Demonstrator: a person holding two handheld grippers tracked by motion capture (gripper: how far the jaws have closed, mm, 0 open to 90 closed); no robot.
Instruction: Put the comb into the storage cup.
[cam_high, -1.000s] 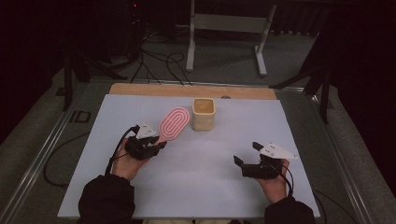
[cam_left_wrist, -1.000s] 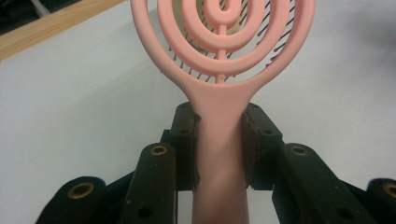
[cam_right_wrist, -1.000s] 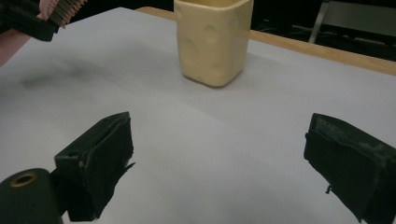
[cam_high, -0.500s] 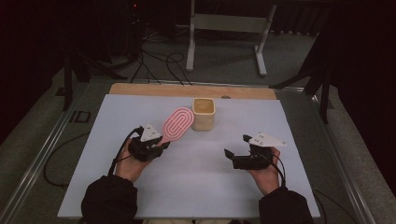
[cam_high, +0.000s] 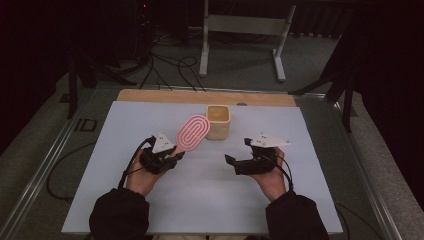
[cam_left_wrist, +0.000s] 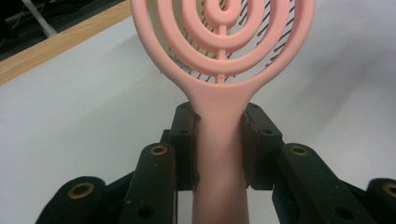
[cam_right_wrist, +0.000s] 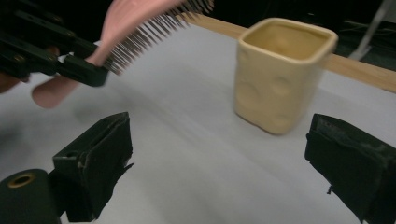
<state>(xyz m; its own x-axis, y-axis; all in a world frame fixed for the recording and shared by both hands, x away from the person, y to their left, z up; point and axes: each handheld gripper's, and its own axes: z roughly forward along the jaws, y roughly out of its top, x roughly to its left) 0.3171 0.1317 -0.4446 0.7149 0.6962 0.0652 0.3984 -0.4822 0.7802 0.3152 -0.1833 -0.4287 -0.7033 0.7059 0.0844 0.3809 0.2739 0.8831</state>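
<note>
Left tongs tilted upward, clamping pink hairbrush handle.

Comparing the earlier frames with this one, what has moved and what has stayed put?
The right gripper, jaws open and empty, has moved left toward the table's middle and the yellow cup. The left gripper stays shut on the pink hairbrush, barely shifted; the cup has not moved.

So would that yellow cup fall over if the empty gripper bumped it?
Probably not easily. The yellow cup looks squat and square with a flat base on the table, so it would likely slide, not roll. Its dimpled walls look thick, maybe ceramic, so fairly heavy and breakable. The right gripper stands open near it.
</note>
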